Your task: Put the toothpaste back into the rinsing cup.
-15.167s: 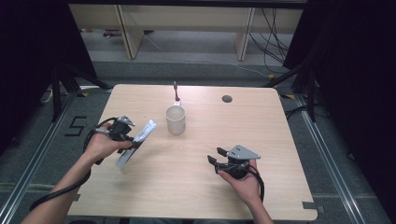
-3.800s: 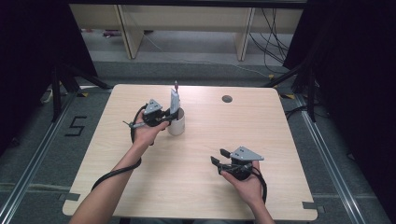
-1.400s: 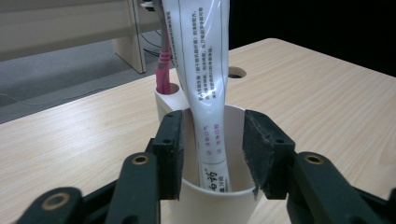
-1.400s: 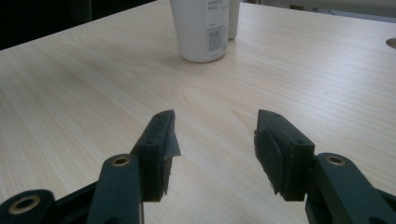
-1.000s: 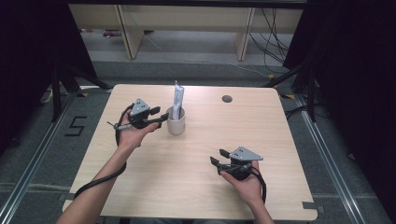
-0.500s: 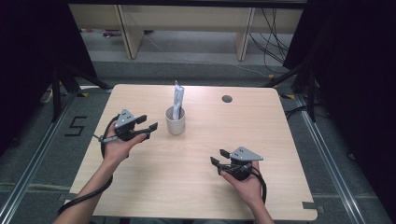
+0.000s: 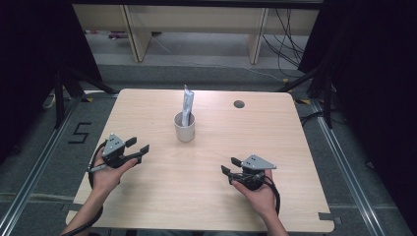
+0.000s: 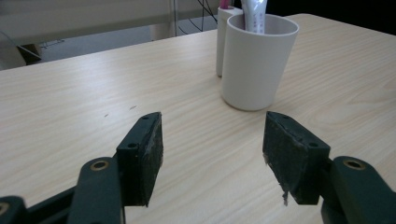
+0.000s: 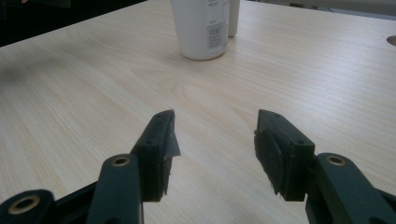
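Both grippers rest apart from the cup, jaws spread and empty.

High view: the white cup (image 7: 185, 127) stands mid-table (image 7: 295, 147) with a tube (image 7: 187, 104) upright inside; the left gripper (image 7: 139, 148) sits well to its left, the right gripper (image 7: 229, 165) nearer the person. Left gripper view: its jaws, which have just been opening, gape with nothing between them, the cup (image 8: 257, 60) ahead. Right gripper view: jaws spread wide over bare wood, the cup (image 9: 201, 28) far ahead.
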The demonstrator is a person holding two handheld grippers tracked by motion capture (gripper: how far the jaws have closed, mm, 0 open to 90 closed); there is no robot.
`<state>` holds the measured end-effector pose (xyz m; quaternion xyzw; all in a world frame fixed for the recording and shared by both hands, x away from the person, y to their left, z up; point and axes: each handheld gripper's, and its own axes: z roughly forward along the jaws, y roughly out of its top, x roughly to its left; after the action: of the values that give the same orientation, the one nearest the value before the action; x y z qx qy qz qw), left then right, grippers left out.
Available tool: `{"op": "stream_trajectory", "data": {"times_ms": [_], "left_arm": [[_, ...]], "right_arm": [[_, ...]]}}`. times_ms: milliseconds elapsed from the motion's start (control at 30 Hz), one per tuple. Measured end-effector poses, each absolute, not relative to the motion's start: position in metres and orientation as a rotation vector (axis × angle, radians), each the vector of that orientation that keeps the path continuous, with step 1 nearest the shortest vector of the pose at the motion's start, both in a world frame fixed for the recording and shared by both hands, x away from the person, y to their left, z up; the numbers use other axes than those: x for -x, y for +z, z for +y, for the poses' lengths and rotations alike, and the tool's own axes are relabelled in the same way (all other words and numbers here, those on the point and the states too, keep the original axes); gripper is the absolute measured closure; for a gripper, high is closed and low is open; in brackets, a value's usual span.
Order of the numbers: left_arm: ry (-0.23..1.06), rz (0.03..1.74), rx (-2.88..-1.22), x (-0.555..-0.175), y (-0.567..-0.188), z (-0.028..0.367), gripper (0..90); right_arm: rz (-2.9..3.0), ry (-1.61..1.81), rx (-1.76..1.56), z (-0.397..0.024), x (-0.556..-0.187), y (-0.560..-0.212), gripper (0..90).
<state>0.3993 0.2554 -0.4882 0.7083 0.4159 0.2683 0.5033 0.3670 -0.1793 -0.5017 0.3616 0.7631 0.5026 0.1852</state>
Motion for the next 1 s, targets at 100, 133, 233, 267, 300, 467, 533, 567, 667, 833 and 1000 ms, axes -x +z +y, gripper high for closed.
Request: {"op": "stream_trajectory", "data": {"times_ms": [100,133,233,267,300,467,533,567,667,833,1000], "left_arm": [[0.655,1.018,-1.71,-0.392,-0.492,0.263,37.7],[0.657,1.021,-1.71,-0.389,-0.494,0.266,37.5],[0.658,1.038,-1.703,-0.382,-0.497,0.272,37.3],[0.654,1.043,-1.698,-0.38,-0.499,0.273,37.2],[0.656,1.049,-1.693,-0.378,-0.501,0.274,37.2],[0.66,1.059,-1.684,-0.369,-0.506,0.279,37.1],[0.665,1.056,-1.675,-0.367,-0.508,0.279,37.0],[0.665,1.057,-1.67,-0.367,-0.508,0.279,36.9],[0.668,1.052,-1.658,-0.366,-0.51,0.279,36.8],[0.675,1.053,-1.67,-0.364,-0.517,0.278,36.4],[0.69,1.054,-1.668,-0.364,-0.523,0.275,35.9]], "right_arm": [[2.153,1.411,-1.033,-0.18,-0.366,-0.501,48.3],[2.141,1.419,-1.045,-0.179,-0.366,-0.502,48.3],[2.143,1.415,-1.036,-0.179,-0.366,-0.502,48.3],[2.14,1.417,-1.037,-0.179,-0.366,-0.502,48.3],[2.141,1.413,-1.037,-0.179,-0.366,-0.502,48.3],[2.148,1.406,-1.046,-0.177,-0.365,-0.503,48.3],[2.155,1.412,-1.047,-0.177,-0.366,-0.503,48.3],[2.157,1.392,-1.048,-0.178,-0.365,-0.503,48.3],[2.153,1.395,-1.052,-0.176,-0.365,-0.504,48.3],[2.155,1.395,-1.02,-0.177,-0.366,-0.506,48.3],[2.174,1.404,-1.036,-0.176,-0.366,-0.508,48.3]]}}
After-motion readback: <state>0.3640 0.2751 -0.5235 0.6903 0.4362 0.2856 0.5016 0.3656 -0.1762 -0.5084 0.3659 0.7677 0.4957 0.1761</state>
